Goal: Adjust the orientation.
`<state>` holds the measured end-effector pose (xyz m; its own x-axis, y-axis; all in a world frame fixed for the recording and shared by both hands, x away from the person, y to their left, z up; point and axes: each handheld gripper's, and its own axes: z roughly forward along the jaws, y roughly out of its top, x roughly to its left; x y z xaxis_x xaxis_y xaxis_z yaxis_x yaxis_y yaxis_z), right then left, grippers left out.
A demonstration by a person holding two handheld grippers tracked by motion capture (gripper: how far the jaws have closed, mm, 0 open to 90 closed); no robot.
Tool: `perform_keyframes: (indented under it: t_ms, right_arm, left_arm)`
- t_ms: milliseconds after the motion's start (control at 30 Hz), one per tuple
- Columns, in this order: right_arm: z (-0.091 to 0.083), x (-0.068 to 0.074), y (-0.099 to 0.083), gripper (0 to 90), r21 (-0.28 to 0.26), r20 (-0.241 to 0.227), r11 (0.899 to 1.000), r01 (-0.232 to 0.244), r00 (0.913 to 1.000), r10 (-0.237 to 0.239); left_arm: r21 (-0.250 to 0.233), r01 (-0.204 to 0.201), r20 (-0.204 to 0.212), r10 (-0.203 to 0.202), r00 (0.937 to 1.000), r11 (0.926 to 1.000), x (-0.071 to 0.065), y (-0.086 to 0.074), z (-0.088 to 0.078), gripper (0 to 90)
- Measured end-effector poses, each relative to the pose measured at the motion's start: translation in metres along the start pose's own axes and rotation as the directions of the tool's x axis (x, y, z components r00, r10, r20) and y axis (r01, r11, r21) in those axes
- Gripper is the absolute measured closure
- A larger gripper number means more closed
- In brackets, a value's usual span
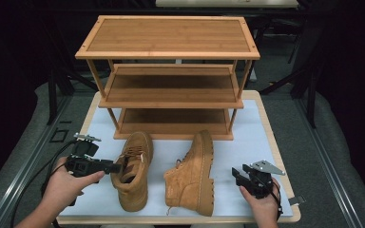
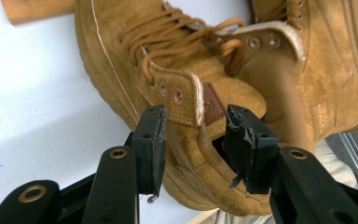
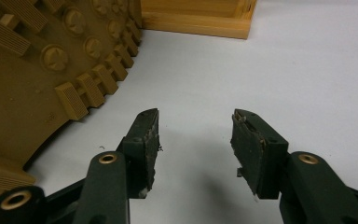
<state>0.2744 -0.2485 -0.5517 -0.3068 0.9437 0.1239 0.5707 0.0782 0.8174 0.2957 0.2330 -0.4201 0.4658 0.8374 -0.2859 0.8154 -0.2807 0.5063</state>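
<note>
Bamboo shoe rack [image 1: 167, 71], three shelves, stands at the far end of the worktop [image 1: 261, 137], well ahead of both tools; shelves bare, so it reads as the destination for the boots.

Left boot [image 1: 133, 168] stands upright just right of the left tool [image 1: 116, 167], toe toward the rack. The tool comes in level from the side, jaws partly open, straddling the collar beside the tongue [image 2: 200, 100]: one jaw outside the ankle wall, one inside the opening. Can't tell if the pads press yet. The collar edge is the one thin, stiff spot to pinch.

Right boot [image 1: 192, 175] lies on its side between the tools, lugged sole [image 3: 32, 79] facing the right tool [image 1: 237, 176].

Right tool rests near the worktop's front edge, jaws wide apart, nothing between them; likely waiting its turn.
</note>
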Motion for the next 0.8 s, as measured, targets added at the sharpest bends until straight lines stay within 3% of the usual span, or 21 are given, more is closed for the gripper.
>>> perform_keyframes:
  t_ms: [133,233,467,800]
  right_arm:
    - [0.001,0.0,0.0,50.2,-0.007,0.0,1.0,-0.004,1.0,0.004]
    - [0.001,-0.001,-0.001,50.0,-0.016,-0.006,1.0,-0.007,1.0,0.007]
    - [0.002,-0.002,-0.001,49.8,0.004,-0.013,1.0,-0.02,0.9997,0.02]
    - [0.002,-0.005,-0.002,49.6,-0.002,-0.012,0.999,-0.035,0.9993,0.035]
  left_arm:
    - [0.028,-0.012,-0.016,0.012,0.9998,0.9995,-0.002,-0.001,0.008,58.4]
    - [0.036,0.001,-0.013,0.0,0.9999,0.9994,-0.002,0.0,0.01,59.4]
    - [0.071,0.004,-0.024,-0.003,0.9997,0.9975,-0.001,0.004,0.01,68.1]
    - [0.144,-0.033,-0.086,0.045,0.9953,0.989,0.0,0.013,0.006,77.4]
